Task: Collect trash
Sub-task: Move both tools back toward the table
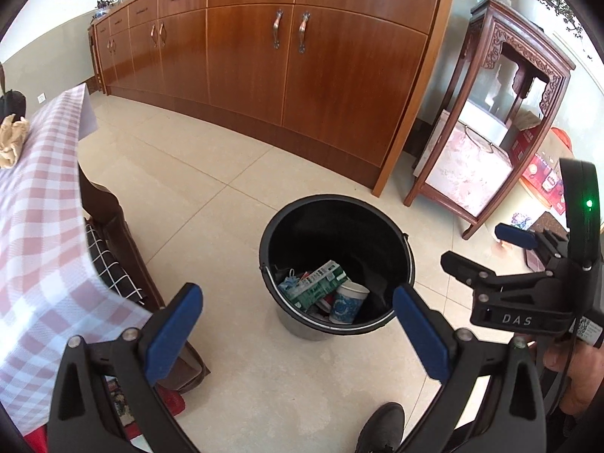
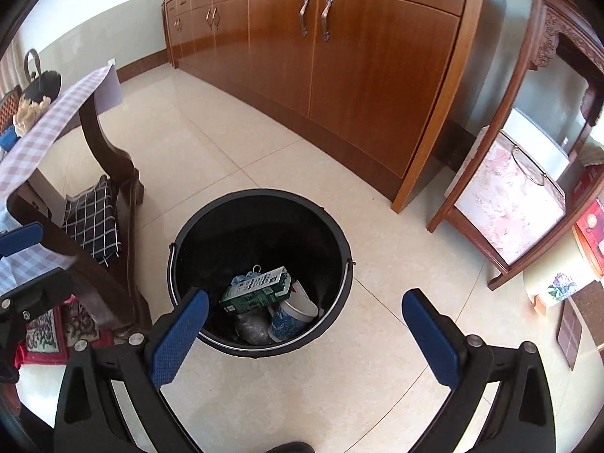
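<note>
A black bucket (image 1: 392,241) stands on the tiled floor and serves as the trash bin; it also shows in the right wrist view (image 2: 204,226). Inside lie a green carton (image 1: 317,283) (image 2: 256,290), a blue-patterned paper cup (image 1: 347,302) (image 2: 290,317), a blue mask and a grey wad (image 2: 251,326). My left gripper (image 1: 298,324) is open and empty above the bucket's near side. My right gripper (image 2: 305,328) is open and empty over the bucket's near rim; it shows side-on at the right of the left wrist view (image 1: 487,253). A crumpled beige paper (image 1: 13,139) (image 2: 30,111) lies on the table.
A table with a pink checked cloth (image 1: 41,226) (image 2: 56,120) stands left, with a chair and checked cushion (image 2: 94,222) under it. A long wooden sideboard (image 1: 302,75) runs along the back. A carved side stand (image 1: 502,120) holds boxes at right. A shoe (image 1: 381,430) is below.
</note>
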Action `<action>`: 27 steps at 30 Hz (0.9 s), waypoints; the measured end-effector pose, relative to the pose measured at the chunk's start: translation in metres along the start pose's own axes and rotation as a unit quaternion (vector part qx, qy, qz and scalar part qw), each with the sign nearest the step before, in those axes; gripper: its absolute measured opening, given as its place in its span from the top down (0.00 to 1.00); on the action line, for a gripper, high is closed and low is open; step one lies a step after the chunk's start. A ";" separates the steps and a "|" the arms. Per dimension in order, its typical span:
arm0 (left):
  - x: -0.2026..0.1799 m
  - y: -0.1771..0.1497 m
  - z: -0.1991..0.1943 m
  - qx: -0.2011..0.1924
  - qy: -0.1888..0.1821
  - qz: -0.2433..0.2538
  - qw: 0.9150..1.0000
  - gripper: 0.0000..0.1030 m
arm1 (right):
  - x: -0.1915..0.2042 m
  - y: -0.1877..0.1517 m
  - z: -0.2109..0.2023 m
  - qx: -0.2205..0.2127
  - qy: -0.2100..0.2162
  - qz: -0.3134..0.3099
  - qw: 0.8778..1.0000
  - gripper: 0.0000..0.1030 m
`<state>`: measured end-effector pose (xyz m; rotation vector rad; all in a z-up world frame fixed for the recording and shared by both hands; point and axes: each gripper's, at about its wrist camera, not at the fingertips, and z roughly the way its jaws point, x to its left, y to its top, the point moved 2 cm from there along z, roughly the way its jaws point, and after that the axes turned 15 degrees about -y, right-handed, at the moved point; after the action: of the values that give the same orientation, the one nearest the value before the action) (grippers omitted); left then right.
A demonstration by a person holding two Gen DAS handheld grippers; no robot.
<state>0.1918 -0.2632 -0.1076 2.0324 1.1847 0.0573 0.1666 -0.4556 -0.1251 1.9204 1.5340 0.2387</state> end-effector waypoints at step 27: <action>0.052 -0.008 -0.128 -0.108 0.101 -0.023 0.989 0.01 | 0.063 0.023 -0.110 -0.101 0.042 0.001 0.994 0.00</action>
<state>0.1652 -0.1457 -0.0396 1.8408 1.2888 0.3617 0.1466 -0.3585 -0.0430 1.7727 1.5014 0.4629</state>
